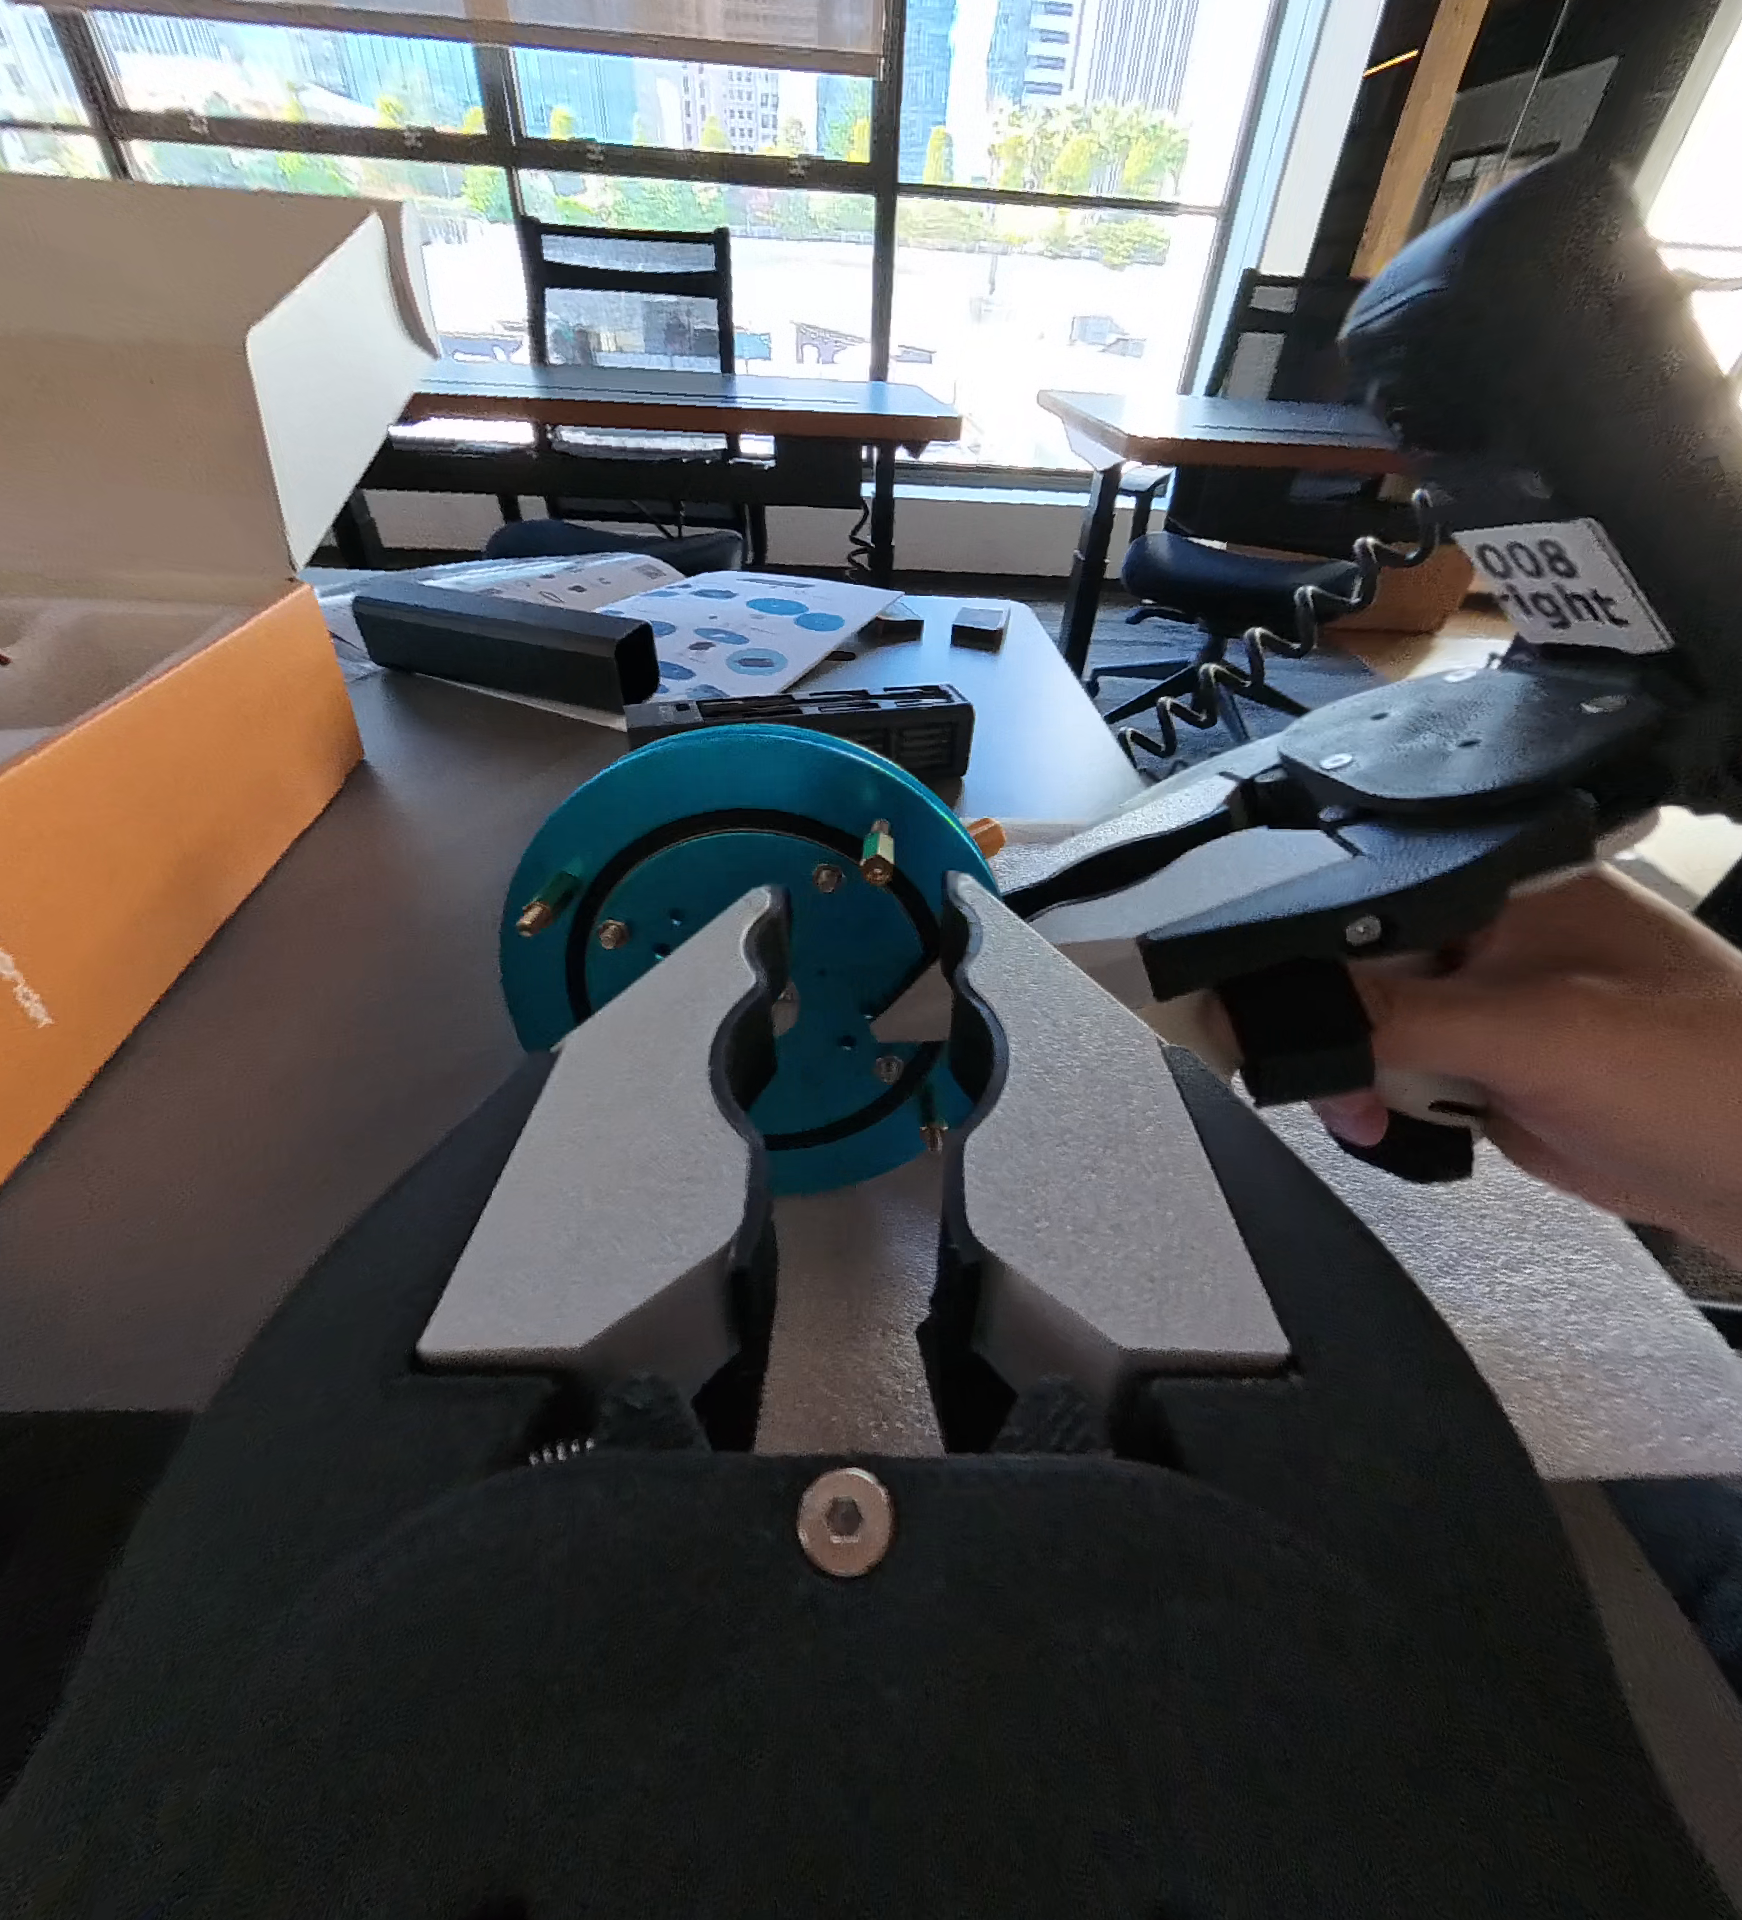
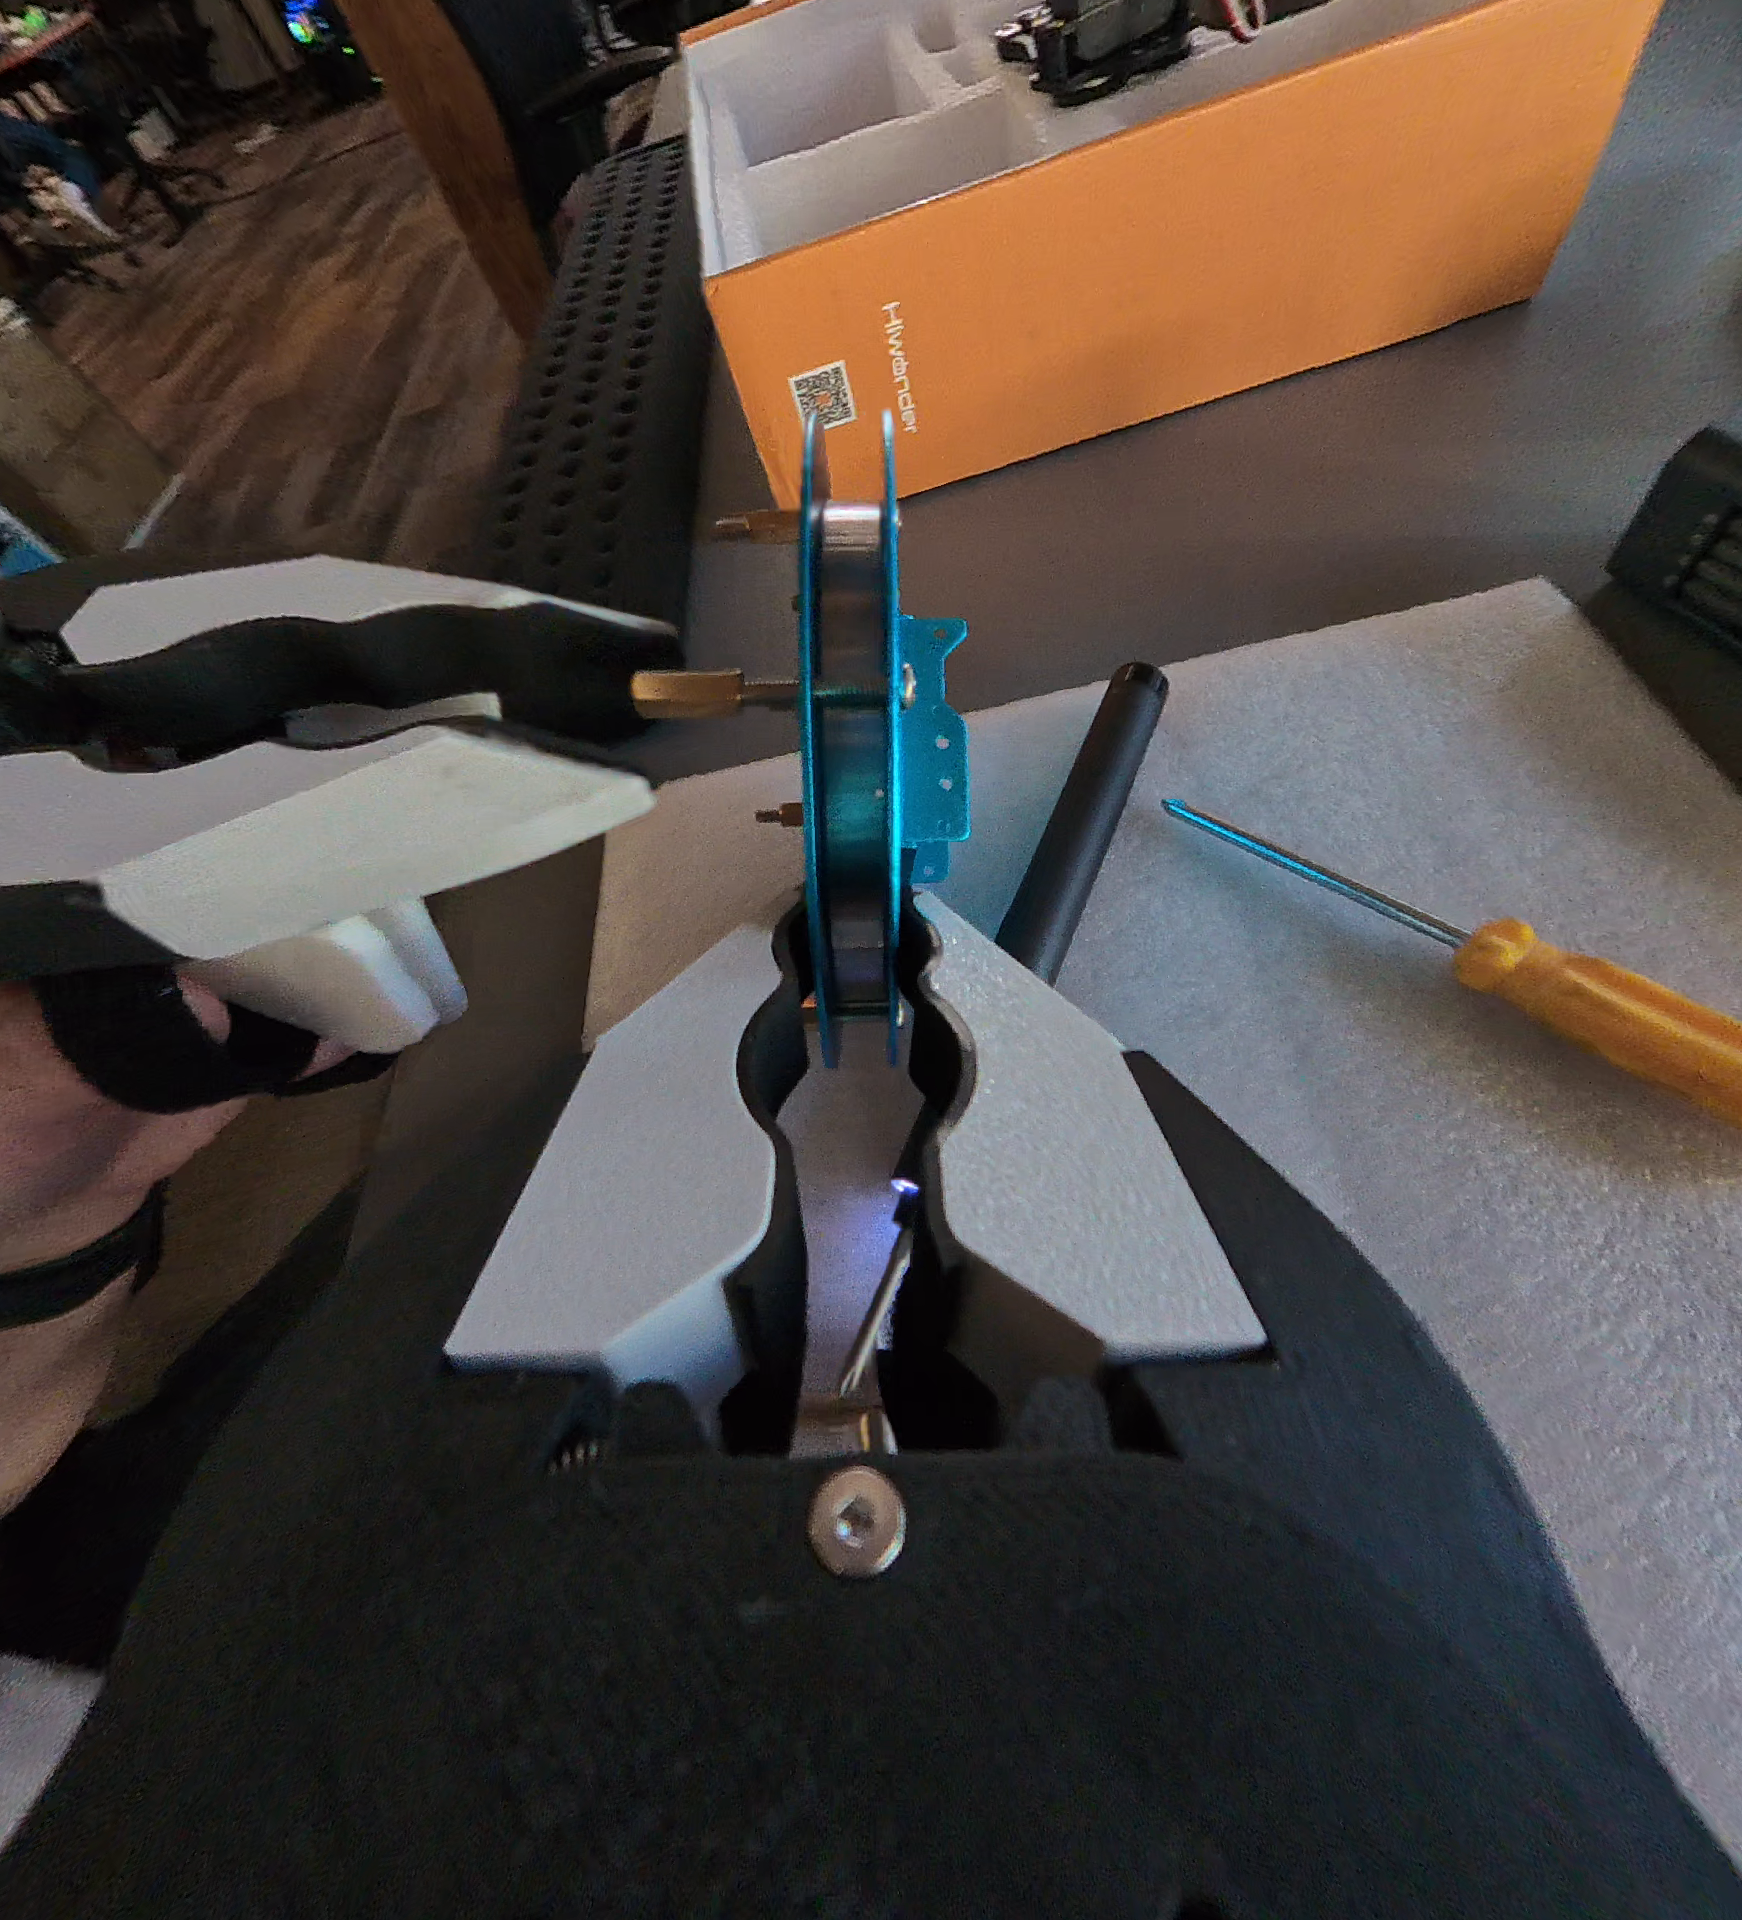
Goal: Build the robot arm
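Clearly the blue disc assembly [image 2: 851, 727] is held up on edge above the white foam mat [image 2: 1469, 1091]: two thin anodised metal plates stand parallel with a darker round core between them, and a small perforated blue bracket [image 2: 934, 727] is fixed to its far face. The right gripper [image 2: 851, 966] has its jaws clamped on the lower rim of the disc. Brass standoffs [image 1: 877, 847] and small screw heads already stand on the face turned to the left gripper [image 1: 856, 935], so some fitting looks done; how much is left I cannot judge from these views. The left gripper's jaws are apart, its grey textured fingers [image 1: 638, 1091] just in front of that face and, as far as the blurred right wrist view shows, not touching it.

Beside the disc, on the mat, lie a matte black cylindrical handle [image 2: 1085, 821] and a screwdriver with a thin blue shaft and translucent orange grip [image 2: 1625, 1029]. Beyond the disc stands an open orange cardboard box [image 2: 1106, 301] lined with white foam compartments. Behind the disc in the left wrist view are a black bit case [image 1: 815, 717], a long black sleeve [image 1: 503, 644] and printed sheets [image 1: 742, 623] on the dark table [image 1: 275, 1091].
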A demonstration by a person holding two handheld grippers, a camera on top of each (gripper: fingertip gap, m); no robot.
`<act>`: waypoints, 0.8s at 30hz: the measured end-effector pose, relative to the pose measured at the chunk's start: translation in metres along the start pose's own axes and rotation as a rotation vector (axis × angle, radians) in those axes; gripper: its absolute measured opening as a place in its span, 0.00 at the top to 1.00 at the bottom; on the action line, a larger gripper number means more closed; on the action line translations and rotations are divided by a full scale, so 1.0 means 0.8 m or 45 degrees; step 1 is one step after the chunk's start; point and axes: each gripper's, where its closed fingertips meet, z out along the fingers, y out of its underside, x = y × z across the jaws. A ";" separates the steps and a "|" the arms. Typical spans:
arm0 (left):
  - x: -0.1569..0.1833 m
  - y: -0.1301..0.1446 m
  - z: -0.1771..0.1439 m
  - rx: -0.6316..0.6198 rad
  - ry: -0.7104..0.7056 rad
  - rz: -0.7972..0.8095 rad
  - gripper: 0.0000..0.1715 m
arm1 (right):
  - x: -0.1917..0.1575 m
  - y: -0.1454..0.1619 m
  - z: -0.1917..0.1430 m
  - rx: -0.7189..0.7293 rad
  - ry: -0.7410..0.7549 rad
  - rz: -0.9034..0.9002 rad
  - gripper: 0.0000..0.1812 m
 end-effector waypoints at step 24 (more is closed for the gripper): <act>-0.001 -0.002 -0.021 0.200 0.413 -0.639 0.98 | -0.038 0.000 -0.002 0.278 0.277 0.061 0.91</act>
